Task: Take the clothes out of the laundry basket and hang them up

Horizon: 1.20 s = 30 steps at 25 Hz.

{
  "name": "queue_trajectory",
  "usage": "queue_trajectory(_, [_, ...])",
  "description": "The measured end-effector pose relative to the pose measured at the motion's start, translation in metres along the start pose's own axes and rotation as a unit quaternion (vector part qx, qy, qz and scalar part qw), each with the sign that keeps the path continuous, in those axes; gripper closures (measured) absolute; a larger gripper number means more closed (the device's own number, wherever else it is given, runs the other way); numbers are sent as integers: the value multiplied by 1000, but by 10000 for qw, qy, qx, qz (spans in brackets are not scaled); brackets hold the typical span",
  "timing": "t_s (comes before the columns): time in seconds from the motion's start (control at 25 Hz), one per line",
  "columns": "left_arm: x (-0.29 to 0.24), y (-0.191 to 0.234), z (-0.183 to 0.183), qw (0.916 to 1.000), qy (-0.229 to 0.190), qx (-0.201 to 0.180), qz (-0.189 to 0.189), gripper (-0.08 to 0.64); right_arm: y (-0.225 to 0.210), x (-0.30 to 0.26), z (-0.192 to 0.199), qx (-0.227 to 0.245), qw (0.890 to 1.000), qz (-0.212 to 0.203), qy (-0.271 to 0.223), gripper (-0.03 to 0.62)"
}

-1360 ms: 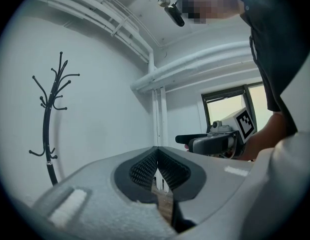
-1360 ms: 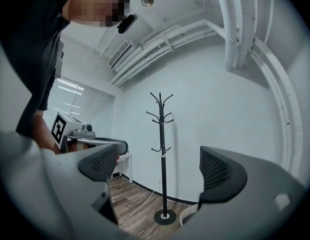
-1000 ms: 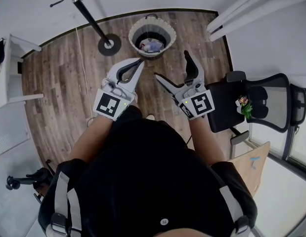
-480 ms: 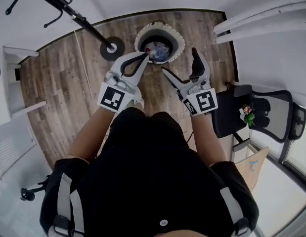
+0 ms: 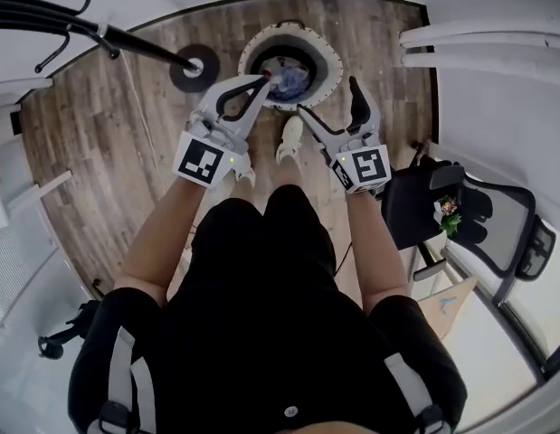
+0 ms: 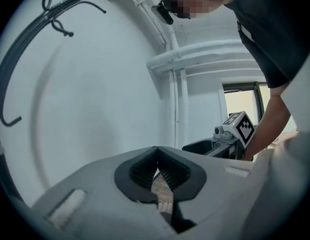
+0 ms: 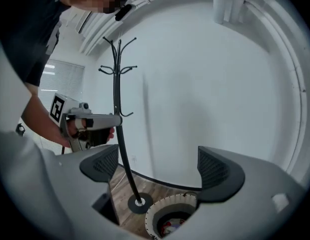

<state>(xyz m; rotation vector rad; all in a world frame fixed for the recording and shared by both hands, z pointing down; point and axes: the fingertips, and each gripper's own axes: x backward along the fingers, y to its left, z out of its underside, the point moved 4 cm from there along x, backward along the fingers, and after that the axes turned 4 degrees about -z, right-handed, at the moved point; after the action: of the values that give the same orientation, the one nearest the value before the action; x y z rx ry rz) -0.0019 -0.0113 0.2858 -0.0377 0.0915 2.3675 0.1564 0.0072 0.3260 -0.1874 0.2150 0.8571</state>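
- Where the head view looks down past the person, the basket sits on the wood floor, right ahead of their shoe, and the clothes are all inside it, a bluish bundle at the bottom.
- Same view: the rack has its round base just left of the basket, not touching it. A black chair is off to the right, well apart.
- Same view: the left tongs are pinched together, and their tip lines up over the basket's near-left edge. The right tongs are spread wide, just short of the basket's rim.
- Left gripper view: the two dark ribbed pads meet at the tips, so these tongs are closed with nothing in them. You only see a sliver of floor through the gap lower down. The other gripper and its marker cube are off to the right, in front of a white wall.
- Right gripper view: the jaws stand far apart, though they've just been closing a touch. Nothing's between them, just open air. The basket with the clothes shows below the gap, the rack's pole runs up on the left side, and the left tongs are beside it.
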Motion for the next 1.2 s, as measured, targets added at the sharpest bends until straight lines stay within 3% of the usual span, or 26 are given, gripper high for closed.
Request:
queue_trajectory(0.24, [-68, 27, 91, 9982, 435, 314, -249, 557, -75, -64, 120, -308, 9962, -323, 753, 131])
queue_trajectory(0.44, [-107, 45, 169, 9950, 631, 615, -459, 557, -113, -109, 226, -307, 9875, -632, 1411, 143])
queue_trajectory(0.64, [-134, 61, 249, 9944, 673, 534, -621, 557, -137, -145, 331, -218, 9747, -906, 2033, 156])
queue_trajectory(0.84, [-136, 71, 324, 9920, 832, 608, -735, 557, -141, -168, 432, -144, 9553, -1176, 2710, 180])
queue_trajectory(1.0, [-139, 78, 377, 9904, 952, 649, -759, 557, -136, -188, 506, -168, 9334, -1491, 3260, 195])
queue_trajectory(1.2, [-149, 86, 425, 9894, 985, 712, -792, 557, -132, -214, 567, -156, 9110, -1699, 3754, 201])
